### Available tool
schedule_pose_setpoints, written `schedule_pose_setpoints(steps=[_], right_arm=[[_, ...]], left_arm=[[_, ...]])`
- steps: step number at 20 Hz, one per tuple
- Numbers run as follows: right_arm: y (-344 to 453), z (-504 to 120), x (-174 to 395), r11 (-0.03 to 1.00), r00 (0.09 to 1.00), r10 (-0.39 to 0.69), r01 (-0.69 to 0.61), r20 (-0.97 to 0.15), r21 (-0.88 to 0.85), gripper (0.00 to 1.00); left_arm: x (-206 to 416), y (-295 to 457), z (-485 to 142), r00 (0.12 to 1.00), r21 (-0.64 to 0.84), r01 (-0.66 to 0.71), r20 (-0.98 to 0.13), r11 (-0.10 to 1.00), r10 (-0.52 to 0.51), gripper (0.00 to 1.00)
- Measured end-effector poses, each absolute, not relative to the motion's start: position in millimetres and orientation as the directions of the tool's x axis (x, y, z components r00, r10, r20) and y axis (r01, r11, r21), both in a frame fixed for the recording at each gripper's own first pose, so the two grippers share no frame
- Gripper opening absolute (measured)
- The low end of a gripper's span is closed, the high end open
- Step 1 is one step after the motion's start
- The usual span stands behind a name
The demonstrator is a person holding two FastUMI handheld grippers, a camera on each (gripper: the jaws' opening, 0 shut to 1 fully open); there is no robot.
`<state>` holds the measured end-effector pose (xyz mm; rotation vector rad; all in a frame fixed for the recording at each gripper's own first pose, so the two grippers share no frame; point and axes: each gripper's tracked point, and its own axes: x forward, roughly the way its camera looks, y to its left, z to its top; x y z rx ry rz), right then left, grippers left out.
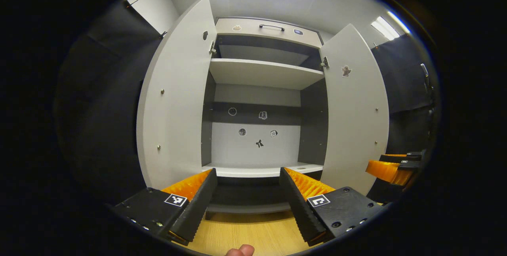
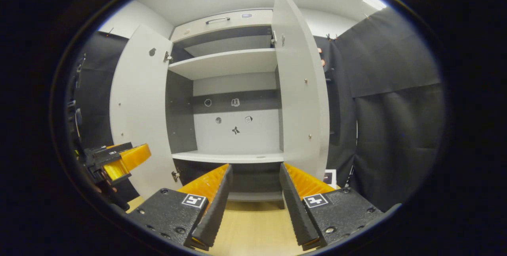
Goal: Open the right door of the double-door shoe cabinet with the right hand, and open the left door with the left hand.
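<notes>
The grey shoe cabinet [image 1: 269, 30] stands ahead with both doors swung wide. In the left gripper view its left door [image 1: 176, 101] and right door [image 1: 354, 113] frame bare shelves [image 1: 261, 71]. My left gripper [image 1: 248, 174] hangs open in front of the lower shelf, holding nothing. At that view's right edge is the right gripper [image 1: 396, 167]. In the right gripper view the left door [image 2: 138, 109] and right door [image 2: 301, 89] are open too. My right gripper [image 2: 253, 170] is open and empty, back from the cabinet. The left gripper [image 2: 119, 159] appears at the left.
Black cloth walls [image 2: 396, 101] flank the cabinet on both sides. A wooden floor [image 1: 253, 234] lies below the grippers. A top drawer with a handle [image 1: 271, 27] sits above the shelves. Small stickers [image 1: 259, 143] dot the back panel. A fingertip [image 1: 239, 251] shows at the bottom.
</notes>
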<state>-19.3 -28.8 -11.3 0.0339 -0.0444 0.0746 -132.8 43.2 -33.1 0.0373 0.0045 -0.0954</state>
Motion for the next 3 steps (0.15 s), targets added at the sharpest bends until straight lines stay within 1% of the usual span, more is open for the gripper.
schedule_pose_setpoints(steps=[2, 3], right_arm=[[-27.8, -11.5, -19.5, 0.997, 0.996, 0.074, -0.075, 0.044, 0.033, 0.75], [-27.1, -11.5, -19.6, 0.996, 0.996, 0.075, -0.076, 0.043, 0.035, 0.74]], left_arm=[[-132.3, 43.7, -33.5, 0.995, 0.030, 0.098, -0.009, 0.995, -0.098, 0.94], [-131.9, 44.4, -33.1, 0.995, 0.027, 0.098, -0.010, 0.995, -0.097, 0.94]])
